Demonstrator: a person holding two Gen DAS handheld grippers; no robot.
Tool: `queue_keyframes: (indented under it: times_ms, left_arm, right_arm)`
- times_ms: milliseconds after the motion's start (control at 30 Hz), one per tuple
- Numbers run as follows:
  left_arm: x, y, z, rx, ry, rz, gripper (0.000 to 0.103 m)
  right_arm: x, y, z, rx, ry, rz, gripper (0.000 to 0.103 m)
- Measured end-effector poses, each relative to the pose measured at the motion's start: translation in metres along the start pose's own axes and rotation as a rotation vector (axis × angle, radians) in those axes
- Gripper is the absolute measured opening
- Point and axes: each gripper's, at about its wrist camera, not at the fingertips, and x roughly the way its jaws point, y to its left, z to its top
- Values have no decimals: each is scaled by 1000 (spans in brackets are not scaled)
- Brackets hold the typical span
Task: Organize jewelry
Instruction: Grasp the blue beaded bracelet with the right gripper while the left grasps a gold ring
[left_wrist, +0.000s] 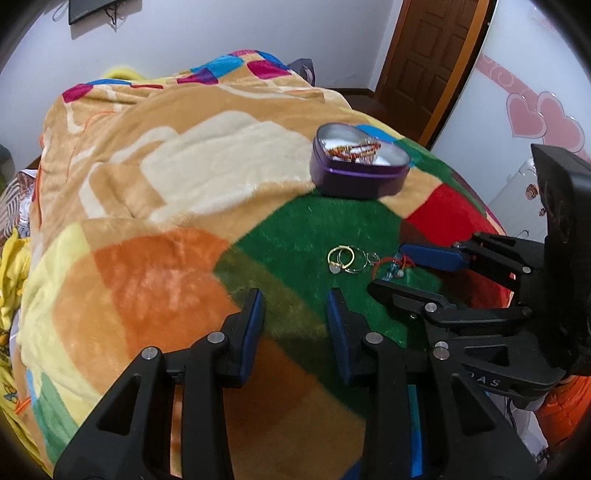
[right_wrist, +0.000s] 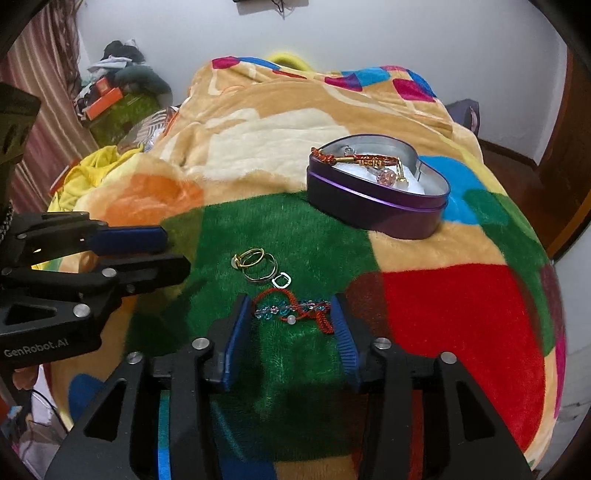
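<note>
We see a bed covered by a plush blanket (right_wrist: 443, 295) in blocks of tan, cream, green, red and orange, filling most of both frames. On it, right of centre in the upper half of the right wrist view, sits a purple heart-shaped tin (right_wrist: 376, 206), open, with a pale lining; a red-and-gold bracelet (right_wrist: 354, 159) lies across its inside, one end hanging over the left rim, and a pinkish bead piece sits near it, too small for us to name.

Our right claw (right_wrist: 291, 325) fills the bottom centre of its own view, its blue-padded fingers spread wide and lowered on either side of a red cord bracelet (right_wrist: 295, 312) with clear and blue beads. The bracelet lies on the green patch between the fingertips, its ends close to both pads; we cannot tell whether they touch. Nothing is gripped.

Our left claw (left_wrist: 295, 317) sits at the bottom centre of the left wrist view, also spread wide and holding nothing, over the border of green and orange. In that view the right claw (left_wrist: 406, 269) enters from the right edge and hides most of the red cord bracelet (left_wrist: 391, 266).

Just above the bracelet in the right wrist view lie gold rings (right_wrist: 256, 264), overlapping, and a small silver ring (right_wrist: 281, 281) beside them.
</note>
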Motion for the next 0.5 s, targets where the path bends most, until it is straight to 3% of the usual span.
queue_keyframes:
  times_ms: [200,367,433,500]
  left_arm:
    - [9,-4,2,-2,7,-39,34]
    - [18,-11,6,19,17,-51,28]
    - [21,-13,8,28,20,-59,24]
    - [24,-14,11,32,21,-65,22]
  right_arm:
    - [-1,-5,-4,-6,-26,14,40]
    - [-3,-5,-6,-25,-41,3,24]
    - [-4,-2,-5,-44,-47,-10,8]
    - [-5,-1,-5,-54,-49,-18,8]
